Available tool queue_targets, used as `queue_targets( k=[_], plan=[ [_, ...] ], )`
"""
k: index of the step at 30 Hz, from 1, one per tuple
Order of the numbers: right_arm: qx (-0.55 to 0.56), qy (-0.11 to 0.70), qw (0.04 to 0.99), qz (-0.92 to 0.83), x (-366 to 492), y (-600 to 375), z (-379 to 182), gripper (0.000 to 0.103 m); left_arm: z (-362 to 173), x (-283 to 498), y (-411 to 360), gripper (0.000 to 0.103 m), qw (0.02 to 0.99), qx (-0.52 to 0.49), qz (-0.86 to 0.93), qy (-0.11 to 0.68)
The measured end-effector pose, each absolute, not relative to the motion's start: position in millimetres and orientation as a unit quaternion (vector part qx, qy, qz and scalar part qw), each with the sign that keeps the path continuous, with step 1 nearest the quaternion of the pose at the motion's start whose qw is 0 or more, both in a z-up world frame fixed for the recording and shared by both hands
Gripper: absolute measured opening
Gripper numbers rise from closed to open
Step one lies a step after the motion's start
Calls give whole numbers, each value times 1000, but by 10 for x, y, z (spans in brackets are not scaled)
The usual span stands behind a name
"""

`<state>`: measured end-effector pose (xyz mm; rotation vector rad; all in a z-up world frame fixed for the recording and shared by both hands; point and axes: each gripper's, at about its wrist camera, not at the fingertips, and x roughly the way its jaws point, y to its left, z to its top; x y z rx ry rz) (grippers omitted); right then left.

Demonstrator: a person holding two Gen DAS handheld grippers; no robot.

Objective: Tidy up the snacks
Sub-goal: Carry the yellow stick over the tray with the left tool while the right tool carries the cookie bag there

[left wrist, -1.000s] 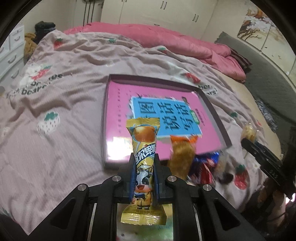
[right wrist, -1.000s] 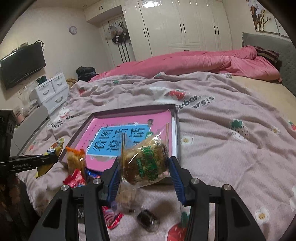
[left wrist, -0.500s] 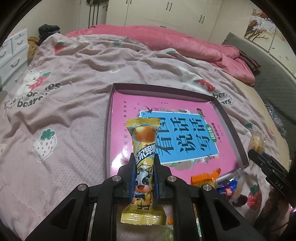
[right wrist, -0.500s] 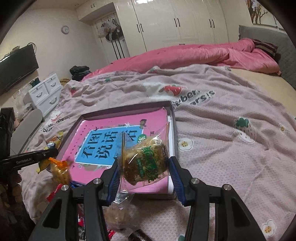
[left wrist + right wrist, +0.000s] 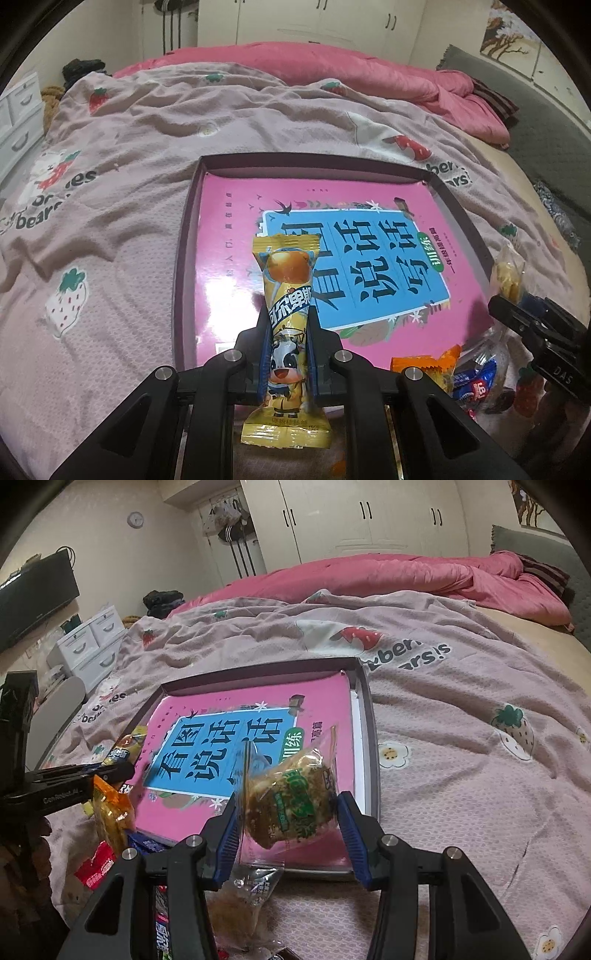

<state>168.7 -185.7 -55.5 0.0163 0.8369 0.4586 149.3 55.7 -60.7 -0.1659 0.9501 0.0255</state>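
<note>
**Both tongs loaded over the tray**

Your left tongs (image 5: 287,354) are clenched on a yellow cow-print snack stick (image 5: 287,332), upright above the tray's (image 5: 186,236) near-left edge. The pink book (image 5: 236,236) lies inside the tray on the bed. Your right tongs (image 5: 288,819) grip a clear bag of brown snack (image 5: 291,801) over the tray's near-right corner. Loose snacks (image 5: 110,808) are piled beside the tray.

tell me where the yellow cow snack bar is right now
The yellow cow snack bar is clamped upright in the left gripper, held over the near edge of the tray with the pink book on the bed.
</note>
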Motion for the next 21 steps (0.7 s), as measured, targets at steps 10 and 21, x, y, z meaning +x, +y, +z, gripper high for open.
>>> queue_targets(
  k=[10,21],
  plan=[
    [-9,411,888,208,1739,-1799,-643,51,-650,1555,534,16,886,-76,14,458],
    [-10,405,889,212,1711,-1796,-636,53,-661,1547,546,17,885,-80,11,458]
  ],
)
